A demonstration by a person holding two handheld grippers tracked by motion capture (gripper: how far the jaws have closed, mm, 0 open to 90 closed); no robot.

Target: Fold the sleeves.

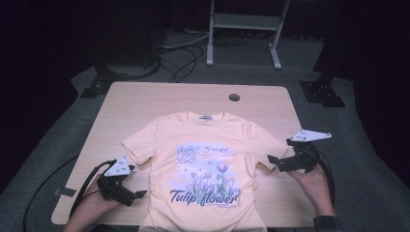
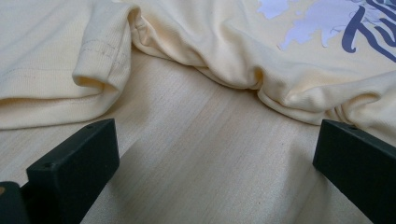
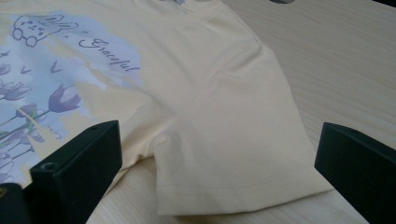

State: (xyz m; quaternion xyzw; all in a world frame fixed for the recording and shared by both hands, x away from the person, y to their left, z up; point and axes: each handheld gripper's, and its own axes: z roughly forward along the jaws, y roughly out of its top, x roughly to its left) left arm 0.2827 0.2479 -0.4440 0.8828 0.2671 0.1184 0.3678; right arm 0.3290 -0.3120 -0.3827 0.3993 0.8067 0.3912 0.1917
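Lying flat and face up at the centre of the high view, a pale yellow T-shirt [image 1: 208, 159] covers the middle of the wooden table [image 1: 145, 104], collar toward the top of the frame and hem running off the table's near edge at the bottom. Its print shows a small cartoon animal, purple flowers and the words "Tulip flower". Left gripper [image 1: 126, 189] sits at lower left of the high view, held in a hand [image 1: 92, 205], just beside the shirt's side seam and below the left sleeve [image 1: 138, 147]. In the left gripper view its jaws stand wide apart with bare wood between them, holding nothing; the sleeve cuff [image 2: 100, 70] lies at upper left and the bunched side of the shirt [image 2: 280, 88] at upper right. Right gripper [image 1: 285, 162] is at the right of the high view, in a hand [image 1: 314, 186], at the end of the right sleeve [image 1: 263, 150]. In the right gripper view its jaws are likewise spread wide and empty, with the sleeve [image 3: 243, 154] lying flat between them. A round hole [image 1: 234, 97] sits near the table's far edge. No containers on the table.
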